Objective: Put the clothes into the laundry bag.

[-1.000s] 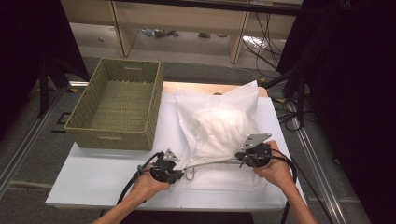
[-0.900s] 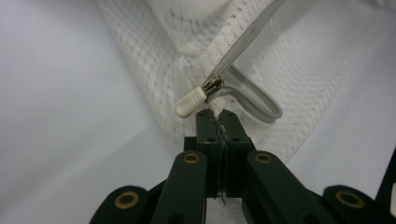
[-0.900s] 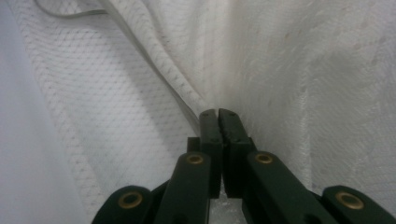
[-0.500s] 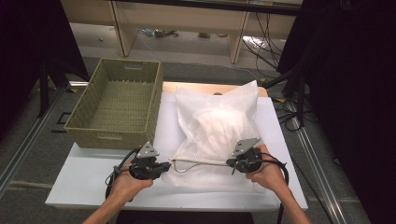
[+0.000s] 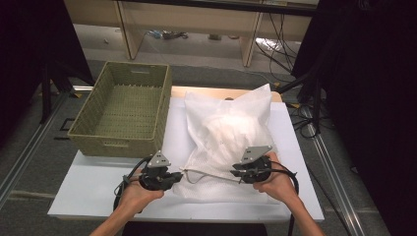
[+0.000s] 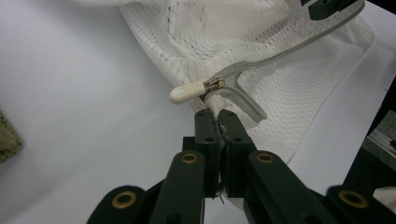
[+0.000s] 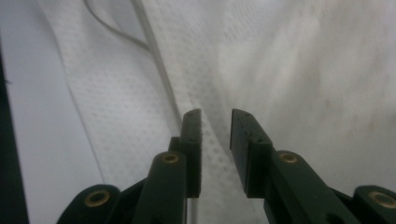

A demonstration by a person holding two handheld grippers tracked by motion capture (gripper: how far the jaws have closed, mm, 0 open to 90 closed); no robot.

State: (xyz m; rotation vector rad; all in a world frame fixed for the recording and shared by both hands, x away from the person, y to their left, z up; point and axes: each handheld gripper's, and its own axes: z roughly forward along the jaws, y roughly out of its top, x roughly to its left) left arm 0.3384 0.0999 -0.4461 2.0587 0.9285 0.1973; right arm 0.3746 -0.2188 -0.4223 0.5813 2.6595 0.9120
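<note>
A white mesh bag (image 5: 231,128) lies stuffed on the white table (image 5: 93,187). My left gripper (image 5: 179,175) is at the bag's near left corner. In the left gripper view it (image 6: 219,116) is shut on a thin fold of mesh, just below the zipper pull (image 6: 196,91) with its white tip. A grey zipper strip (image 5: 209,175) runs from there to my right gripper (image 5: 240,173). In the right gripper view, my right gripper (image 7: 215,116) has just been opening. Its jaws stand a little apart over the mesh (image 7: 280,70) with nothing pinched between them.
An empty woven basket (image 5: 123,105) stands at the table's left back, partly off its edge. Shelving and cables sit on the floor beyond. Bare table surface lies left of the bag and along the near edge.
My left gripper has moved left with the bag's corner, drawing the zipper strip out. My right gripper has shifted slightly left and nearer the table's front.
</note>
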